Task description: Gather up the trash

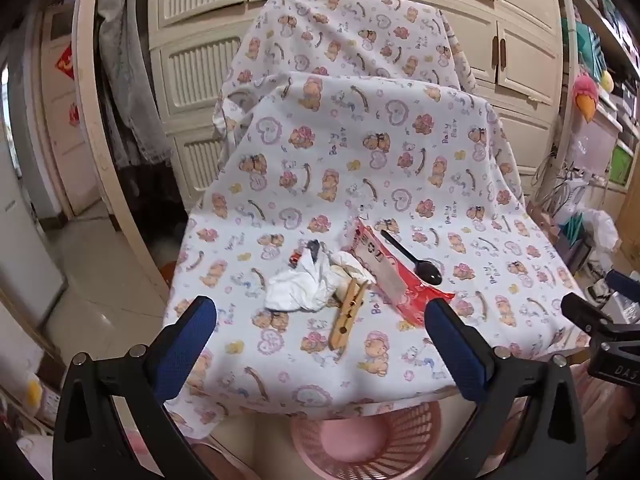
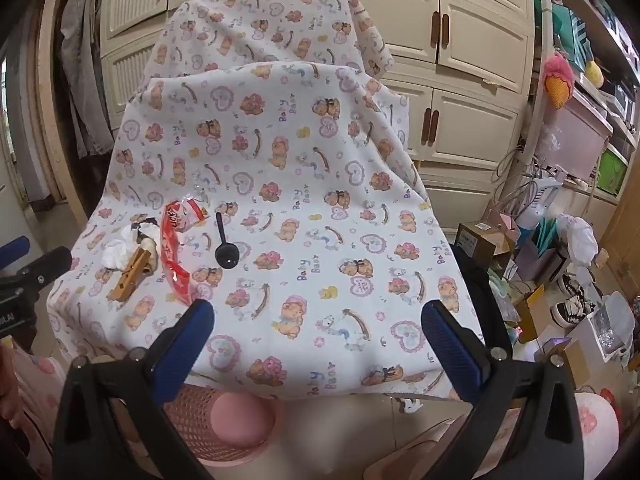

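On the cloth-covered counter (image 1: 360, 168), a crumpled tissue (image 1: 302, 286) lies touching a wooden clothespin (image 1: 347, 314). Just right of the tissue is a red wrapper (image 1: 394, 276), with a black spoon (image 1: 416, 258) beside it. Below the counter's near edge stands a pink basket (image 1: 368, 444). The left gripper (image 1: 320, 344) and right gripper (image 2: 318, 338) hover with fingers spread wide, holding nothing.

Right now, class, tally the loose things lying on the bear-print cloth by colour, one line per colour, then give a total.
White: 1, the crumpled tissue
Red: 1, the snack wrapper
Black: 1, the plastic spoon
Tan wood: 1, the clothes peg
Mixed dark and orange: 1, a small scrap behind the tissue, too small to identify
Total: 5
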`<control>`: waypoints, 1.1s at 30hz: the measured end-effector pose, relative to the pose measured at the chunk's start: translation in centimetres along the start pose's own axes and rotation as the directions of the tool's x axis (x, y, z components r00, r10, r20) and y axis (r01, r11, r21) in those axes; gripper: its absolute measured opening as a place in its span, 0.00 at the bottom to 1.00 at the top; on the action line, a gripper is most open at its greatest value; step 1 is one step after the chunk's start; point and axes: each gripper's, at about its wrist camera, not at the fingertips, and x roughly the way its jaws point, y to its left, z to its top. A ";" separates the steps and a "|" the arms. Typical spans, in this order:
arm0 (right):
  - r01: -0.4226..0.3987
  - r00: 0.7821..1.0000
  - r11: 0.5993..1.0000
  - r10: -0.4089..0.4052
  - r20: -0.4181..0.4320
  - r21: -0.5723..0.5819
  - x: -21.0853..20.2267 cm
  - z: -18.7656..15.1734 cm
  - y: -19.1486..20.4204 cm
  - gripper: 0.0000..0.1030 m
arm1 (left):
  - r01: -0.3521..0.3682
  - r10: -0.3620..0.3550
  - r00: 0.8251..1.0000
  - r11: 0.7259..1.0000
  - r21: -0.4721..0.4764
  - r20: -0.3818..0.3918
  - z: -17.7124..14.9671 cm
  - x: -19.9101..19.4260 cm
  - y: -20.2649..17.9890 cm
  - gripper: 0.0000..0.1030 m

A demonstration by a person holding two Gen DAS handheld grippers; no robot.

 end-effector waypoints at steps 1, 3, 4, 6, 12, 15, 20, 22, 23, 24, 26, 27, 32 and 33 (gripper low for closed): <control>-0.002 1.000 1.000 0.002 0.001 -0.001 0.1 0.0 0.1 1.00 | -0.004 0.004 1.000 1.000 0.004 0.007 0.0 -0.1 0.0 1.00; -0.004 1.000 1.000 0.004 0.000 -0.006 0.3 0.1 0.2 1.00 | -0.016 0.016 1.000 1.000 0.003 0.012 0.1 -0.2 0.1 1.00; -0.004 1.000 1.000 0.004 0.004 -0.009 -0.2 -0.1 0.2 1.00 | -0.020 0.020 1.000 1.000 0.002 0.010 0.1 -0.1 0.1 1.00; -0.008 1.000 1.000 0.008 0.002 -0.012 0.1 -0.2 0.4 1.00 | -0.014 0.014 1.000 1.000 -0.002 0.004 0.1 0.0 0.2 1.00; -0.015 1.000 1.000 0.015 -0.005 -0.014 -0.1 0.0 0.3 1.00 | -0.022 0.022 1.000 1.000 0.013 0.013 0.1 -0.1 0.0 1.00; -0.020 1.000 1.000 0.020 -0.002 -0.009 -0.1 -0.1 0.3 1.00 | -0.027 0.027 0.999 1.000 0.016 0.019 0.2 -0.2 0.0 1.00; -0.019 1.000 1.000 0.019 -0.015 -0.008 0.0 0.0 0.4 1.00 | -0.031 0.030 0.999 0.999 0.011 0.019 0.2 -0.2 0.1 1.00; -0.028 0.999 1.000 0.028 -0.018 0.004 0.1 -0.1 0.3 1.00 | -0.034 0.034 0.999 0.999 0.016 0.026 0.2 -0.3 0.1 1.00; -0.029 0.999 1.000 0.029 -0.021 0.006 0.1 0.0 0.3 1.00 | -0.035 0.035 0.999 0.999 0.016 0.029 0.2 -0.3 0.0 1.00; -0.028 0.999 1.000 0.028 -0.025 0.006 0.1 0.0 0.3 1.00 | -0.036 0.035 0.999 0.999 0.016 0.030 0.2 -0.4 0.0 1.00; -0.020 1.000 1.000 0.020 -0.024 -0.002 0.2 -0.1 0.3 1.00 | -0.037 0.037 0.999 0.999 0.018 0.033 0.1 -0.4 0.0 1.00; -0.020 1.000 1.000 0.020 -0.019 -0.007 0.2 0.0 0.3 1.00 | -0.044 0.043 0.998 0.999 0.018 0.039 0.1 -0.5 0.0 1.00; -0.051 0.998 0.999 0.051 -0.034 -0.012 0.2 -0.2 0.6 1.00 | -0.050 0.050 0.997 0.999 -0.004 0.051 0.3 -0.6 0.4 1.00; -0.056 0.998 0.998 0.055 -0.035 -0.012 0.2 -0.2 0.7 1.00 | -0.051 0.051 0.997 0.999 -0.007 0.052 0.3 -0.6 0.4 1.00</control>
